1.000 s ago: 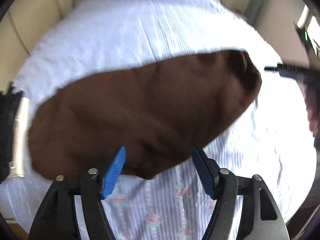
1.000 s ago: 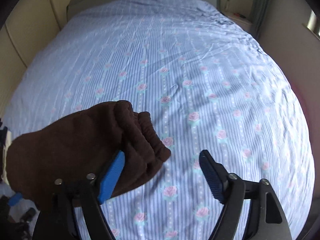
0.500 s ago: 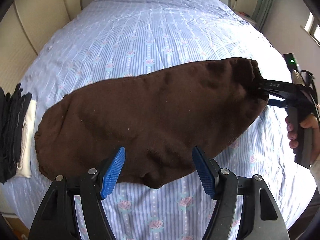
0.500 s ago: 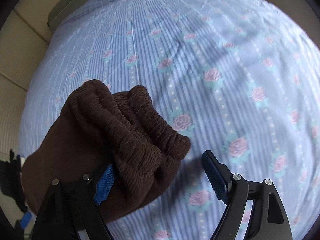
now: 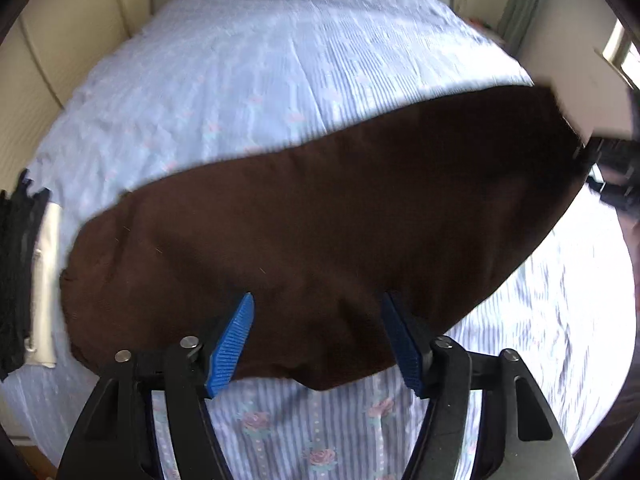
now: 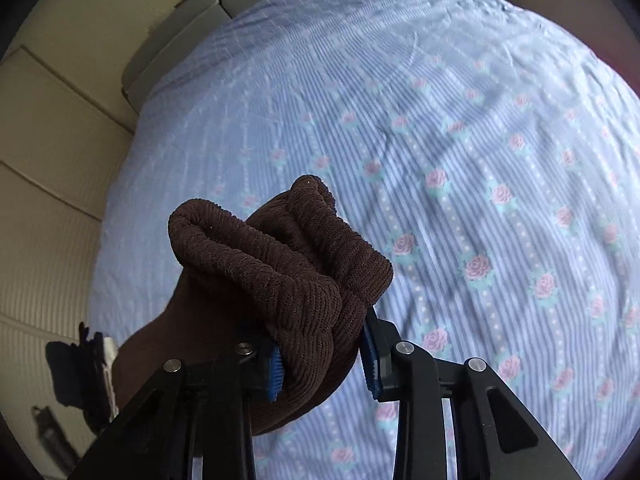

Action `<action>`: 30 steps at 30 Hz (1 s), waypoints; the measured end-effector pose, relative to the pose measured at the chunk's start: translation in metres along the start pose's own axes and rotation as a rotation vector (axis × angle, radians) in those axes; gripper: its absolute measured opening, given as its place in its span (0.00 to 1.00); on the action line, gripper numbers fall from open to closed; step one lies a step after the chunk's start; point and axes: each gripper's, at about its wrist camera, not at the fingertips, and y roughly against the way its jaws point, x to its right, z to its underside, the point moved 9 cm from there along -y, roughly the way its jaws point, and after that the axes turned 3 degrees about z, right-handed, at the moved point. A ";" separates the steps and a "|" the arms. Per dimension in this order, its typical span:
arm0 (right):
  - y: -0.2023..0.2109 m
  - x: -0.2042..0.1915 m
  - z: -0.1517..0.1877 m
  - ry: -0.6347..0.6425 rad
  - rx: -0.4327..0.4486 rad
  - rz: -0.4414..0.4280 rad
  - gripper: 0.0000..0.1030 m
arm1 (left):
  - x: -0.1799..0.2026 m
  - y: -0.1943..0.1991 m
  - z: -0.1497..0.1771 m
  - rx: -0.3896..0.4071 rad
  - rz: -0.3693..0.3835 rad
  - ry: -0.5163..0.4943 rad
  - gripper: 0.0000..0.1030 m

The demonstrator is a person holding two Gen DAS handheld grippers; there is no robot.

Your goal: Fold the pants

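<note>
Brown pants [image 5: 320,216] lay spread across the near part of the bed [image 5: 248,80], over the striped, rose-printed sheet, running from a rounded end at my left to the gathered elastic waistband [image 6: 280,264] at my right. Fabric looked thick and soft, with at least two layers bunched at the band.

Right claw [image 6: 322,354] was clenched on the ribbed waistband; both blue pads [image 6: 275,376] pressed into the roll of cloth, and the band stood up above them. From the left wrist camera this claw showed only as a dark blur at the frame's right edge.

Left claw [image 5: 320,340] was released, jaws wide apart, with the near edge of the pants lying between and just past its blue pads; nothing gripped. Whether it touched the cloth I could not tell.

My judgement: step in hand was securing a second hold before carrying the fold over. To do it well I would bring the left claw down onto the near edge, catch every layer rather than only the top one, then move both ends together with equal tension so the edges line up.

A stack of dark and white folded clothes [image 5: 28,280] sat at the bed's left edge, just beside the pants' rounded end; keep the fold off it.
</note>
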 end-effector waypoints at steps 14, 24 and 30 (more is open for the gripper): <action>0.061 -0.072 -0.012 0.093 0.077 0.089 0.31 | -0.047 0.063 -0.012 0.093 0.059 0.108 0.60; 0.084 -0.232 0.030 0.421 0.177 0.230 0.31 | -0.169 0.147 0.027 0.130 -0.012 0.225 0.61; 0.052 -0.338 0.084 0.551 0.154 0.207 0.27 | -0.211 0.170 0.072 0.104 0.010 0.277 0.60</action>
